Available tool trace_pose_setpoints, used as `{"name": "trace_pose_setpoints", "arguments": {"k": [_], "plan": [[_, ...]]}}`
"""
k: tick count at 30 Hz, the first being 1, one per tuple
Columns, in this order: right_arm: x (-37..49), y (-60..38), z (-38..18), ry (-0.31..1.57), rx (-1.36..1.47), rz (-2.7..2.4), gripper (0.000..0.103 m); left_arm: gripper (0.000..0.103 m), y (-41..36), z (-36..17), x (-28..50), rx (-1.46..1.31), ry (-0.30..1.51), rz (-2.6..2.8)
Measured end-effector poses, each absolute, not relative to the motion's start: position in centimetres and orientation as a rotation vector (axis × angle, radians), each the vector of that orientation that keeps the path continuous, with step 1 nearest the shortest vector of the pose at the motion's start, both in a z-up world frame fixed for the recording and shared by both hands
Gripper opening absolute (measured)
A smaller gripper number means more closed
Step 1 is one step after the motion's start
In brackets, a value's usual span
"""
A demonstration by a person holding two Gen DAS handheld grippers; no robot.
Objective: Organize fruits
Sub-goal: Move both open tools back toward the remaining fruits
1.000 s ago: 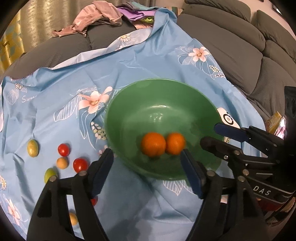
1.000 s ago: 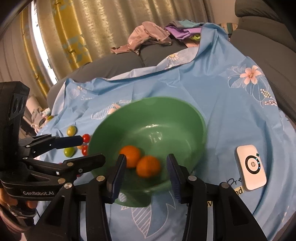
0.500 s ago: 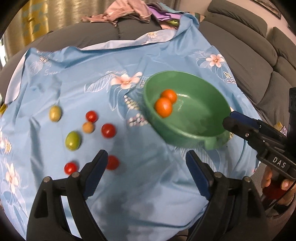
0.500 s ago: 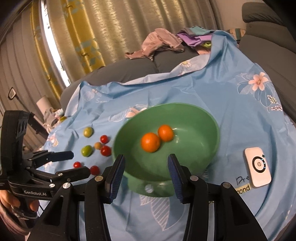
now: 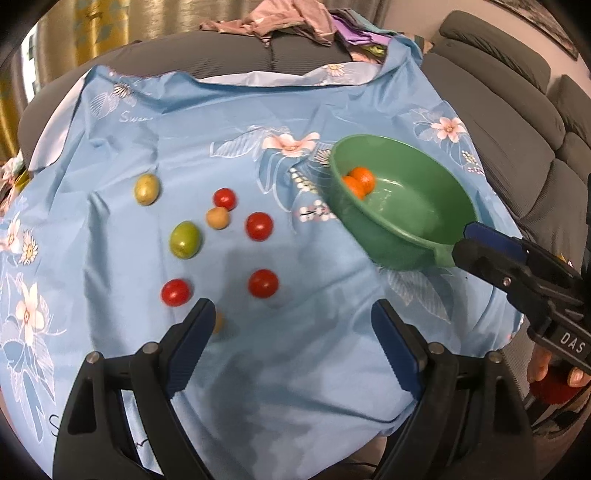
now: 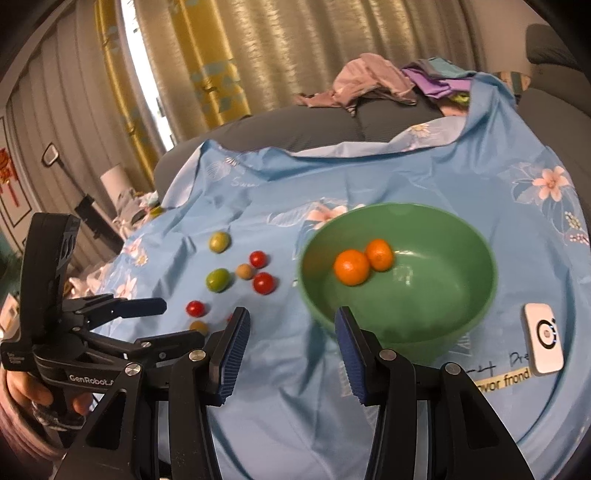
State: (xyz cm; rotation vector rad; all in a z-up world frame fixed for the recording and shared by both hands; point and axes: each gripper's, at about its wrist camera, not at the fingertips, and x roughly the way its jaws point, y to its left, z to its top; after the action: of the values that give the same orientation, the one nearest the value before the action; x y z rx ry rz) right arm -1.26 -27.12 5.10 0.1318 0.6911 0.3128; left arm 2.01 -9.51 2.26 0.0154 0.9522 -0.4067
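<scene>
A green bowl (image 5: 406,221) (image 6: 461,295) holds two oranges (image 5: 359,181) (image 6: 351,266) on the blue flowered cloth. Left of it lie several small red tomatoes (image 5: 259,226) (image 6: 264,283), two green-yellow fruits (image 5: 184,240) (image 6: 218,279) and small orange ones (image 5: 218,218). My left gripper (image 5: 291,343) is open and empty, low over the cloth near the tomatoes; it also shows in the right wrist view (image 6: 173,323). My right gripper (image 6: 291,354) is open and empty, just before the bowl's near rim; in the left wrist view (image 5: 476,245) its fingers sit at the bowl's handle tab.
A white device (image 6: 543,341) lies right of the bowl. The cloth (image 5: 295,387) drapes over a round table edge. A grey sofa (image 5: 517,122) with piled clothes (image 5: 295,18) surrounds the table; curtains hang behind.
My left gripper has swung left and back, from over the bowl to over the loose fruits. The right gripper has backed off a little from the bowl, whose oranges rolled.
</scene>
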Motion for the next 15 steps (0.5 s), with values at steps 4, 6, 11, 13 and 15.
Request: {"name": "trace_pose_setpoints", "arguments": {"k": [4,6,11,13,15], "plan": [[-0.7,-25.5,4.9,0.711,0.108,0.338,0.048,0.086,-8.1,1.8,2.2,-0.017,0.951,-0.391],[-0.3,-24.7,4.6,0.724,0.096,0.349,0.048,0.086,-7.3,1.4,2.4,-0.029,0.956,-0.382],[1.1,-22.4,4.1,0.758,0.079,0.38,0.048,0.086,-4.8,0.5,3.3,-0.068,0.971,-0.354],[1.8,-21.5,3.9,0.772,0.069,0.395,0.048,0.086,-3.6,0.1,3.6,-0.086,0.971,-0.34],[2.5,-20.7,3.7,0.784,0.062,0.408,0.048,0.086,-2.5,-0.2,3.9,-0.101,0.975,-0.318]]}}
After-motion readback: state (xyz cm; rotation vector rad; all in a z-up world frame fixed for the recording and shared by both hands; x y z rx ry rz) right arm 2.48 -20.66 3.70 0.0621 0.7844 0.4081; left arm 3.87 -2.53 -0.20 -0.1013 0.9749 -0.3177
